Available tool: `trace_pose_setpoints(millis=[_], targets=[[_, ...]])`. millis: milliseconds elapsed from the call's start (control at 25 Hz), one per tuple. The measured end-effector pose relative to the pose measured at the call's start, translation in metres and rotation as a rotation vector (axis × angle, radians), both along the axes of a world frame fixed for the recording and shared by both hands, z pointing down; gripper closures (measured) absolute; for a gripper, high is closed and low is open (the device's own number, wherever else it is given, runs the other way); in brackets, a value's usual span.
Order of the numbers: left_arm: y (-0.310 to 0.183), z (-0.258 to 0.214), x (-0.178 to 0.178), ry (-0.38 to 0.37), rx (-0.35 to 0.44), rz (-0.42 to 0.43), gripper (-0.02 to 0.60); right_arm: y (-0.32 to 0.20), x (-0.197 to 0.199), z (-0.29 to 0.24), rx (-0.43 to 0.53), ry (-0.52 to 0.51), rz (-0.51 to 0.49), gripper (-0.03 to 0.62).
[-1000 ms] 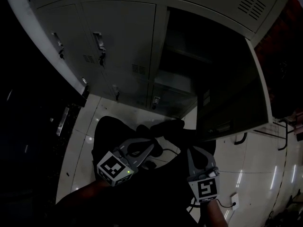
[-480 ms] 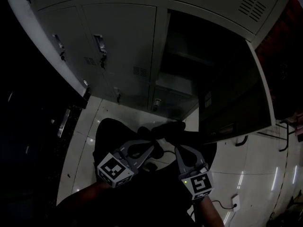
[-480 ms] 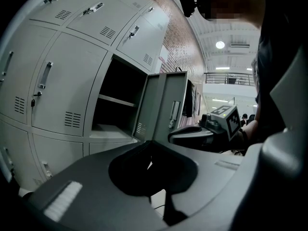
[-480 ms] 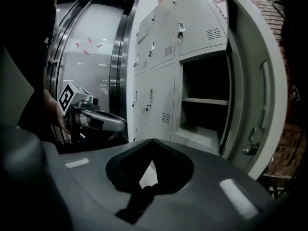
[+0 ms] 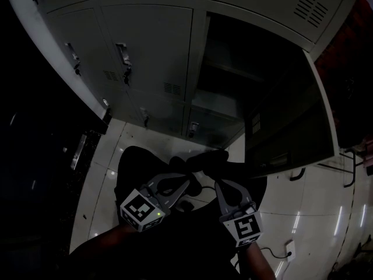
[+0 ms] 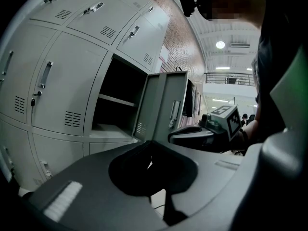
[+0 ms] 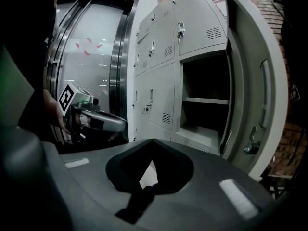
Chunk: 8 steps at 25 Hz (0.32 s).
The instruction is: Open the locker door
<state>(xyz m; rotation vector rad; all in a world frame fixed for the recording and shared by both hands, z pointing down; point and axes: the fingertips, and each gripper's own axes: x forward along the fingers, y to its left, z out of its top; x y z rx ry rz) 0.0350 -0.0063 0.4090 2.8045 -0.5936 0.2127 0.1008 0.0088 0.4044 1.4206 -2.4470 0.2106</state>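
Note:
The grey locker door (image 5: 287,124) stands swung wide to the right, and its dark compartment (image 5: 233,80) with one shelf is exposed. Both grippers hang low near my body, well short of the lockers. My left gripper (image 5: 186,174) is shut with nothing between its tips, and my right gripper (image 5: 218,185) beside it is shut and empty too. In the left gripper view the open door (image 6: 162,105) and the compartment (image 6: 115,102) lie ahead of the left gripper (image 6: 150,142). In the right gripper view the door (image 7: 257,81) stands right of the compartment (image 7: 204,100), beyond the right gripper (image 7: 153,141).
Closed locker doors with handles (image 5: 122,54) fill the bank to the left and above. A lower row of lockers (image 5: 192,127) sits beneath the open one. White glossy floor (image 5: 303,214) spreads below, with a cable and socket (image 5: 287,249) at the right. A dark region borders the left.
My right gripper has shifted a little left and down toward the left gripper over the first half second, then held still. The left gripper and the door have not moved.

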Motion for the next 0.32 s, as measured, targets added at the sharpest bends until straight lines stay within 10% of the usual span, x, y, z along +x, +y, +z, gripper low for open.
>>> trace_pose_setpoints(millis=[320], targets=[[0.0003, 0.0028, -0.0009, -0.001, 0.001, 0.0, 0.569, 0.0, -0.0005, -0.0003, -0.005, 0.001, 0.002, 0.592]])
